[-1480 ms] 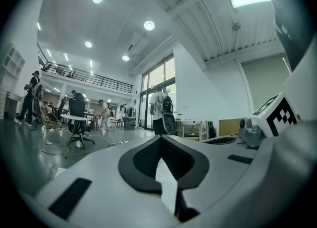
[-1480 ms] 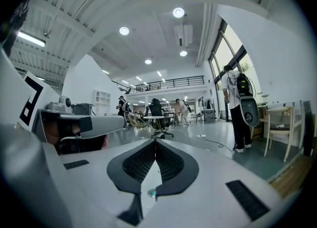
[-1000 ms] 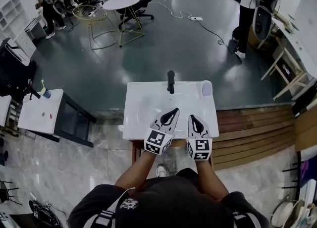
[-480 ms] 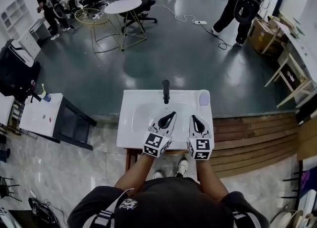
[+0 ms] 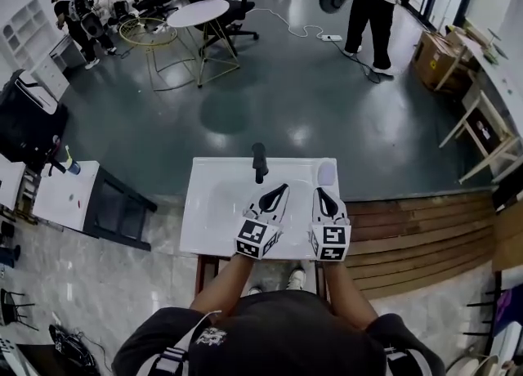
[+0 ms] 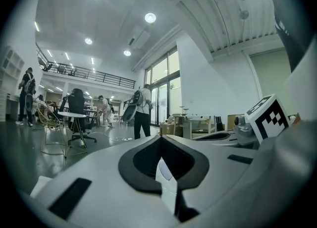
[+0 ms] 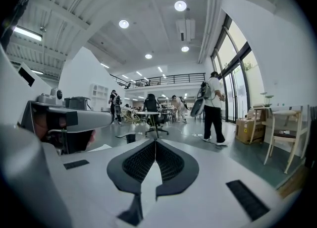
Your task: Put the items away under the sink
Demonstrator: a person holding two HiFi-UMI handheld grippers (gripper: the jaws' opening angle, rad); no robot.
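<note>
left gripper (image 5: 280, 190) and right gripper (image 5: 320, 194) hovering side by side over the white sink (image 5: 211, 211)
both forearms are reaching forward from the body, holding the grippers roughly level, each with its jaws closed on nothing. a pale rounded item (image 5: 326, 172) is sitting at the sink's back right corner, near the black faucet (image 5: 259, 162).

**Inspector A:** Classification of premises?

**Inspector B:** Open-plan office and test hall, not a dwelling. The sink unit (image 5: 208, 231) stands free on a polished dark floor (image 5: 286, 96).

**Inspector A:** Supporting evidence?

**Inspector B:** Round table (image 5: 198, 11) with office chair (image 5: 233, 11) at the floor's far edge. Power strip (image 5: 330, 38) on a trailing cable. Cardboard box (image 5: 429, 54) at the right edge. Mezzanine railing (image 7: 163, 79), full-height windows (image 7: 233, 90) and ceiling downlights (image 7: 180, 6).
</note>
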